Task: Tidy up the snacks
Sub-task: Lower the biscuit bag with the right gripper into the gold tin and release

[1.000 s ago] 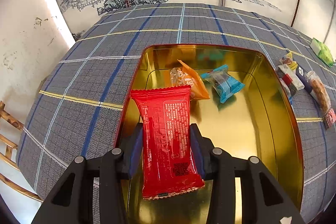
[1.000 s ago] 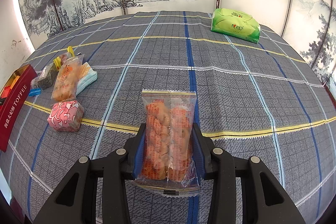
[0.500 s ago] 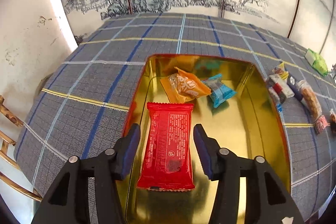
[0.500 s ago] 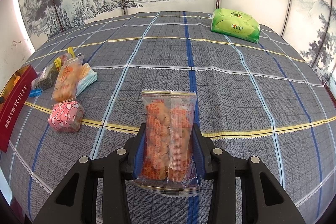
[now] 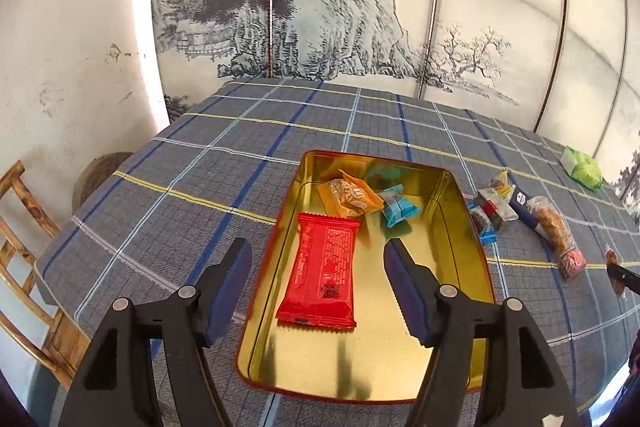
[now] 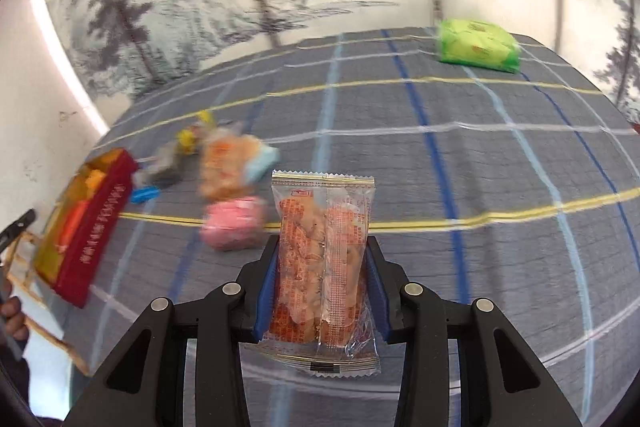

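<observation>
- Since a second ago: the left gripper (image 5: 316,283) has let go of the red packet (image 5: 325,271) and pulled up and back; the packet, then clamped between the fingers, now lies flat on the floor of the gold tin (image 5: 460,247).
- Left jaws are opening, about half wide, pads clear of the packet; it lies below and ahead of the gap between them.
- Beyond the fingertips, at the tin's far end: an orange sweet (image 5: 349,195) and a blue sweet (image 5: 400,209), just beside each other.
- Right gripper (image 6: 322,287) is clamped on a clear packet of orange biscuits (image 6: 323,267), held by its long sides with the top edge standing past the fingertips. Likely carried that way so it drops flat.
- The tin (image 6: 86,223) shows left of the right fingers, with loose snacks (image 6: 228,179) between.
- Room: bare tin floor to the right of the red packet and nearer the left fingers looks enough for the biscuits; the raised rim must be cleared first.
- Green pack (image 6: 476,45) lies well beyond the right fingers.
</observation>
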{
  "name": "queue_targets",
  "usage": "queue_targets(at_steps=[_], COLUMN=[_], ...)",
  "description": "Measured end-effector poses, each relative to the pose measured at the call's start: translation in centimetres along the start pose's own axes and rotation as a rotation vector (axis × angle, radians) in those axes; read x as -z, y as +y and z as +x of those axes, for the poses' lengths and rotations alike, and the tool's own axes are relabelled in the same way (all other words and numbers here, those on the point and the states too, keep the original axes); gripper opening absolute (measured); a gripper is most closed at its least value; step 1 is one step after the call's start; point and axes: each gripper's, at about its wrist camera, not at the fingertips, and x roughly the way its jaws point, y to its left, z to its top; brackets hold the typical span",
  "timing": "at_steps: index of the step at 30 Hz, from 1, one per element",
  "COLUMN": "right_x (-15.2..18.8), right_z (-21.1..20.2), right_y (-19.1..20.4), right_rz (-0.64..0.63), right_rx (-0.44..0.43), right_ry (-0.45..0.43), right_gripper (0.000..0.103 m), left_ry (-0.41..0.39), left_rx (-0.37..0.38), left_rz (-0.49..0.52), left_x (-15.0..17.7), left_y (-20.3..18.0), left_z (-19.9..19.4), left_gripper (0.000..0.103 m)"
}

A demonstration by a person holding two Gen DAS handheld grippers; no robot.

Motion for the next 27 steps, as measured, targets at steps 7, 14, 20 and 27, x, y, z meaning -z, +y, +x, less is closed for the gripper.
queue_targets(at_steps=[7,14,20,27], right_x=[-3.0,-4.8,-4.3,-4.3], right_z=[-0.2,3.3,7.7,12.4], right_y=[11.0,21.4,26.7,30.4], right_rz=[-0.174,-0.273,-0.309,-0.337], right_rx=[-0.252,-0.433,-0.461,-0.390], right_ry=[0.017,0.096,0.209,0.292], right_gripper=[0.041,0.041,0.041,0.041], left_ry=[0.001,0.019,0.006,-0.008], left_rx=[0.021,0.022,-0.021,-0.057], left_rz=[-0.032,0.000,0.029,0.037], left_x=[0.6,0.9,1.1,1.1], left_y=[1.3,1.9,2.6,3.3], left_z=[-0.9,-1.2,-1.7,-1.8], left_gripper=[0.065,0.070,0.080,0.085])
